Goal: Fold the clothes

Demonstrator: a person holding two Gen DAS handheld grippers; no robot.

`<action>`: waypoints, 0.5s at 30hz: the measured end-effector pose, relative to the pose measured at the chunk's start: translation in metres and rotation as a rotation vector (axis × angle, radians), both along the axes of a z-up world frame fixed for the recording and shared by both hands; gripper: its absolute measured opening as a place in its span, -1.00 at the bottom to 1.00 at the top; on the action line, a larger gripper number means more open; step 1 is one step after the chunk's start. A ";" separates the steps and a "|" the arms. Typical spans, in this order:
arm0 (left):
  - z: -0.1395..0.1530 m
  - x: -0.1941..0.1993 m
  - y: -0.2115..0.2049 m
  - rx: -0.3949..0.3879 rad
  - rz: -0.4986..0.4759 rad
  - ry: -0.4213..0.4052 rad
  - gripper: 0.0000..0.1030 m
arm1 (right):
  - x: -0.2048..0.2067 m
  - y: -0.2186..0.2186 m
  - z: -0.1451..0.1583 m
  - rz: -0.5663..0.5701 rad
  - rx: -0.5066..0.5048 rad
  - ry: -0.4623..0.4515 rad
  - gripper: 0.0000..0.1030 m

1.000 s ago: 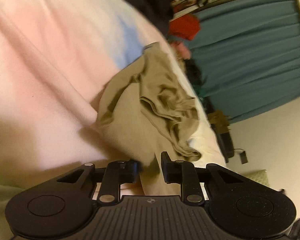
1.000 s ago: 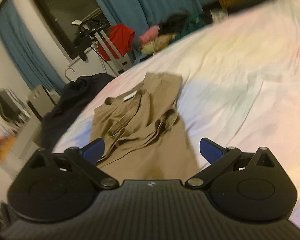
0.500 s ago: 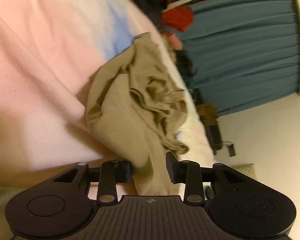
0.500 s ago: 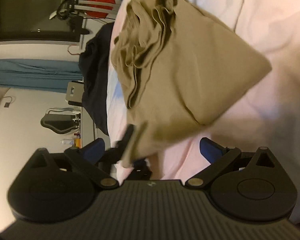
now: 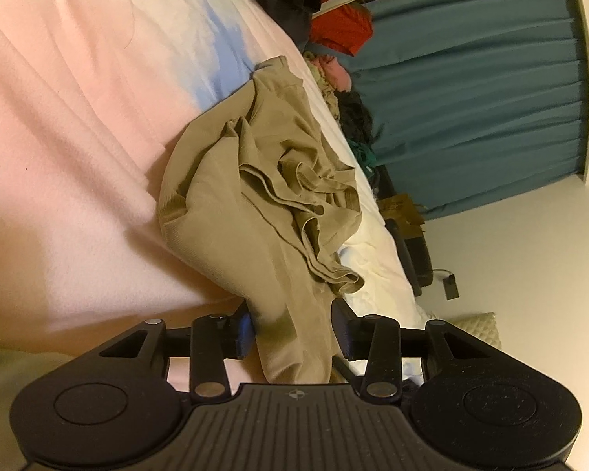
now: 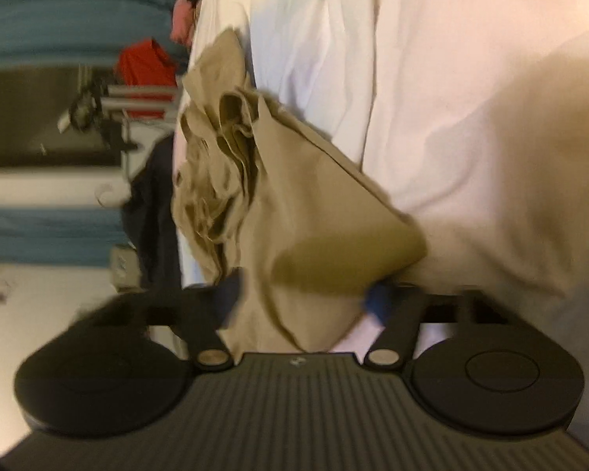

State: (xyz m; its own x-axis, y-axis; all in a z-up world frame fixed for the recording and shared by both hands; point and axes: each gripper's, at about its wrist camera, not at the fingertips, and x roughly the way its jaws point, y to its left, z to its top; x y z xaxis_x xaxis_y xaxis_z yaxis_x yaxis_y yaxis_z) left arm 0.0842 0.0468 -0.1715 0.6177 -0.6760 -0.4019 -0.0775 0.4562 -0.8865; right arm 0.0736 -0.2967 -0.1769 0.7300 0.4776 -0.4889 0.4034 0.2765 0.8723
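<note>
A tan garment (image 5: 255, 196) lies crumpled on the pale pink and white bed sheet (image 5: 66, 125). My left gripper (image 5: 290, 333) has its jaws narrowed around the garment's near end, with cloth bunched between them. In the blurred right wrist view the same garment (image 6: 294, 212) runs down between the jaws of my right gripper (image 6: 302, 302), which stand partly open around a thick fold. The far part of the garment is bunched in loose folds.
A dark garment (image 6: 153, 212) lies at the bed's edge. A red cloth (image 5: 341, 31) hangs on a rack by teal curtains (image 5: 471, 98). A heap of mixed clothes (image 5: 333, 78) lies at the far side of the bed. A white wall (image 5: 530, 274) is at the right.
My right gripper rolled over and came down onto the garment, its jaws narrowing around the near fold. My left gripper's jaws have spread wider on the cloth.
</note>
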 end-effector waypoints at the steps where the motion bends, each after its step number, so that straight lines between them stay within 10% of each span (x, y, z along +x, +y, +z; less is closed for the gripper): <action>1: -0.002 0.000 -0.001 -0.015 -0.013 0.008 -0.18 | -0.001 0.000 0.003 0.005 -0.010 -0.015 -0.62; 10: -0.019 0.002 -0.014 -0.162 -0.126 0.072 0.43 | -0.007 -0.007 0.033 0.010 -0.035 -0.203 -0.72; 15: -0.028 0.013 -0.009 -0.163 -0.049 0.069 0.30 | -0.005 -0.014 0.032 -0.004 -0.027 -0.209 -0.73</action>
State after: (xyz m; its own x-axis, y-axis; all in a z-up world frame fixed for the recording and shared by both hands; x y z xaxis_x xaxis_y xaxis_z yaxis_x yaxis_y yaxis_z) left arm 0.0968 0.0383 -0.1996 0.5571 -0.7641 -0.3251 -0.1223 0.3118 -0.9423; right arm 0.0687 -0.3112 -0.1451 0.8188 0.4633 -0.3390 0.2154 0.2995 0.9295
